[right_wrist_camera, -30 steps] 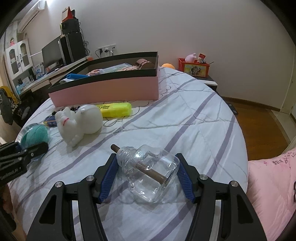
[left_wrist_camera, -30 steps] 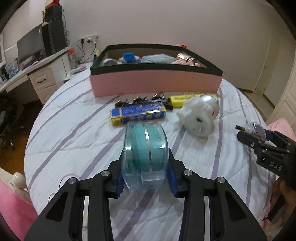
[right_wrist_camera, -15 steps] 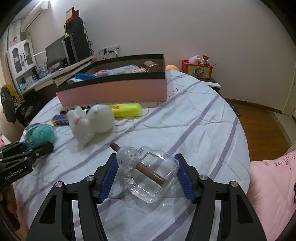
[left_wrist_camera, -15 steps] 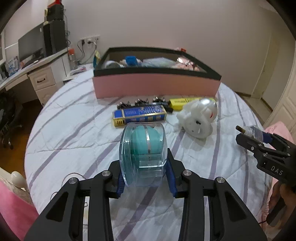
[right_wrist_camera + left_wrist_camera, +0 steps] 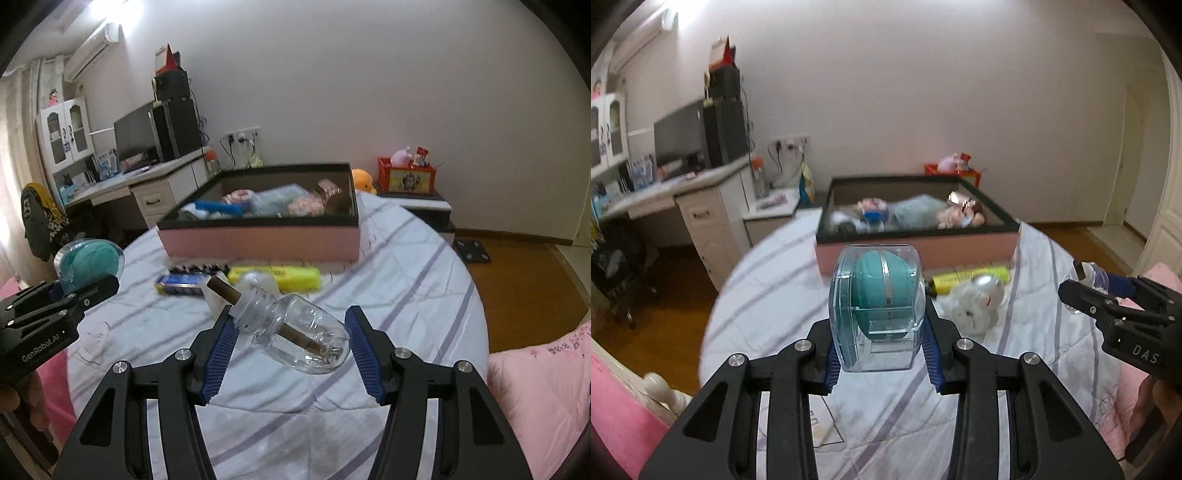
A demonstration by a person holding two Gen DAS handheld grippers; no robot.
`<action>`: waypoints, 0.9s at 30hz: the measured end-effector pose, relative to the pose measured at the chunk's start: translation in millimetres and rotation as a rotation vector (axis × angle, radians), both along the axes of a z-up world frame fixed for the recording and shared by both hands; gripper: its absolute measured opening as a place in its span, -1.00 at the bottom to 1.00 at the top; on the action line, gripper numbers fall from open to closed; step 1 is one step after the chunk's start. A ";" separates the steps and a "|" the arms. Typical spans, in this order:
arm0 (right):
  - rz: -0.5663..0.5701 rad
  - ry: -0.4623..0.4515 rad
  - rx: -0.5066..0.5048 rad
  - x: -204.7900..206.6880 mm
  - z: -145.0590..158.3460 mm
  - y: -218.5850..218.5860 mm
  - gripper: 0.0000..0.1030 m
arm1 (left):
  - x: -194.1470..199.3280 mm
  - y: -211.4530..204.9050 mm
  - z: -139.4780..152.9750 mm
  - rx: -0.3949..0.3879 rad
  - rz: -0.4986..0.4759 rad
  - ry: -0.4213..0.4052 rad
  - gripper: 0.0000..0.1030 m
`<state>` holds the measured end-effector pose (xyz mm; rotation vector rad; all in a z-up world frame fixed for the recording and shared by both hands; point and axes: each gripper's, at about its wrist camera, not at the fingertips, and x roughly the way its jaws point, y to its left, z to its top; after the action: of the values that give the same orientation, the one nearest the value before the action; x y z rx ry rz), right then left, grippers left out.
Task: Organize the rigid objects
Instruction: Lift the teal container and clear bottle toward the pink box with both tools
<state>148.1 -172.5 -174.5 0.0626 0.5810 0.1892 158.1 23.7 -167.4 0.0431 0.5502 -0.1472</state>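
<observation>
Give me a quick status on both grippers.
Left gripper shut on clear case. Right gripper carrying glass bottle, jaws just closing. Pink box ahead, path clear.

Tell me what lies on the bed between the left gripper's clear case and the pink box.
In the right wrist view, a blue packet and black clips lie on the striped bedspread between the clear case and the pink box; the left wrist view hides them.
</observation>
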 end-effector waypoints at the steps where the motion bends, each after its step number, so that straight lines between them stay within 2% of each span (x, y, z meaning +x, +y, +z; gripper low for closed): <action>1: 0.008 -0.013 0.000 -2.2 7.4 2.3 0.18 | -4.0 0.6 5.8 -0.003 0.006 -0.025 -0.28; 8: 0.023 -0.146 -0.009 -20.2 53.8 13.2 0.18 | -27.4 -4.4 50.2 0.026 0.038 -0.172 -0.28; 15: 0.036 -0.288 -0.024 -43.0 101.5 23.8 0.18 | -44.8 -8.3 90.1 0.045 0.035 -0.275 -0.28; 22: 0.057 -0.351 -0.043 -48.5 124.8 35.2 0.19 | -49.9 -6.1 121.6 0.036 0.032 -0.366 -0.28; 27: 0.063 -0.364 -0.050 -48.0 130.6 39.8 0.19 | -43.9 -0.3 128.1 0.031 0.047 -0.379 -0.28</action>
<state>100.1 -132.7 -43.8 -0.0388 0.2248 0.2411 114.2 23.5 -39.3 0.0859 0.1750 -0.0821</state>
